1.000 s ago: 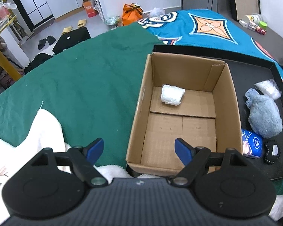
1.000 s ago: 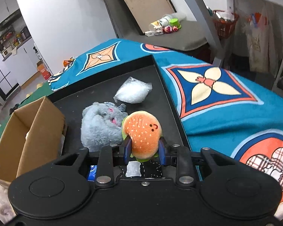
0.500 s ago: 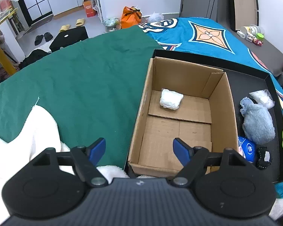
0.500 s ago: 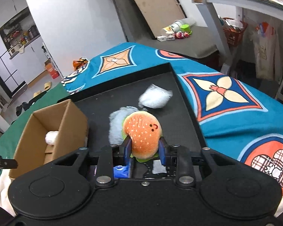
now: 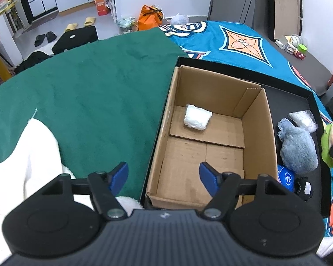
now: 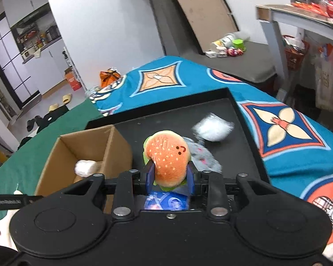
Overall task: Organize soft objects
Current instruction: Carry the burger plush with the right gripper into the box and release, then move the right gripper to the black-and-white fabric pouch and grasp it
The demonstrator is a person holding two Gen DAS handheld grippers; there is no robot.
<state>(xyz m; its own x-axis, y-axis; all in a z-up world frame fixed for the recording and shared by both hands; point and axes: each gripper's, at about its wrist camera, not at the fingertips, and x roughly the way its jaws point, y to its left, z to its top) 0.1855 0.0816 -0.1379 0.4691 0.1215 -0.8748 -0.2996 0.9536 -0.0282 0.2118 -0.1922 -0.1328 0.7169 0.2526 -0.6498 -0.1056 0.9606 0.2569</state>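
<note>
My right gripper is shut on an orange burger plush, lifted above the black tray; the plush also shows at the right edge of the left wrist view. An open cardboard box stands at the tray's left end with a white soft bundle inside. A grey plush, a clear bag of white stuffing and a blue packet lie on the tray. My left gripper hovers over the box's near left corner, its jaws closing with nothing between them.
A green cloth covers the surface left of the box, a blue patterned cloth the right. White fabric lies at the near left. A small black item sits in the tray's near corner. A shelf frame stands beyond.
My right gripper has risen and swung left toward the box with the burger plush. The left gripper's jaws have narrowed a little; it has stayed about in place.
</note>
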